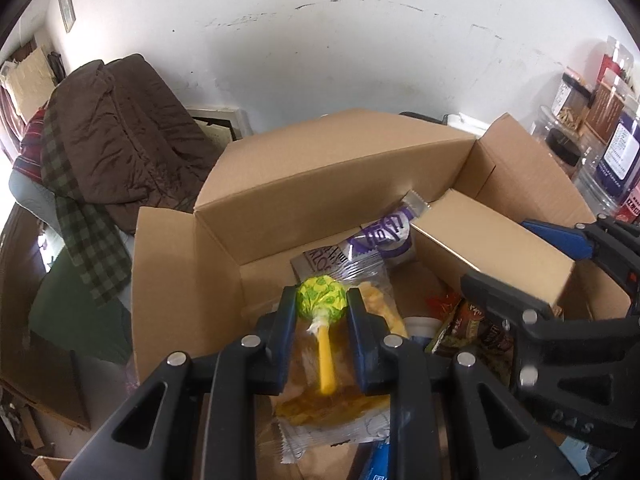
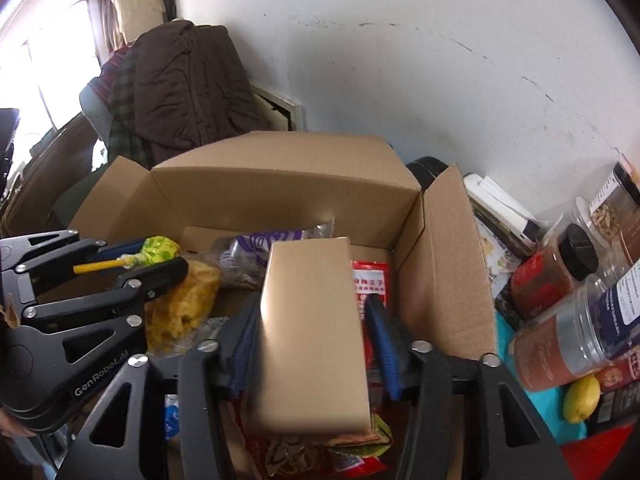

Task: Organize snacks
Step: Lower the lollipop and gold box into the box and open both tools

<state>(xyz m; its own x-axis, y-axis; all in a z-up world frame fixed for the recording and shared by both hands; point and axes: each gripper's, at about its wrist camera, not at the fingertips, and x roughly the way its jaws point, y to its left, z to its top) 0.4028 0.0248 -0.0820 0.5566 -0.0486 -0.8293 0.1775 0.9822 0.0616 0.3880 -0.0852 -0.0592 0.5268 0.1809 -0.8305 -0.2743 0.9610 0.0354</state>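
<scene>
My left gripper (image 1: 322, 295) is shut on a lollipop (image 1: 320, 298) with a green-yellow wrapper and a yellow stick, held over the open cardboard box (image 1: 320, 184). In the right wrist view the same lollipop (image 2: 160, 250) shows in that gripper (image 2: 160, 258) at the left. My right gripper (image 2: 312, 302) straddles a small tan carton (image 2: 312, 320) inside the big box (image 2: 280, 184). Its jaws stand apart, with a gap on the right side where a red packet (image 2: 370, 280) shows. A purple packet (image 1: 384, 232) and a bag of yellow chips (image 2: 180, 308) lie below.
Clear jars (image 2: 560, 336) of snacks and a lemon (image 2: 580, 398) crowd the teal surface right of the box. A brown coat (image 2: 192, 88) hangs over a chair behind the box at the left. The white wall runs close behind.
</scene>
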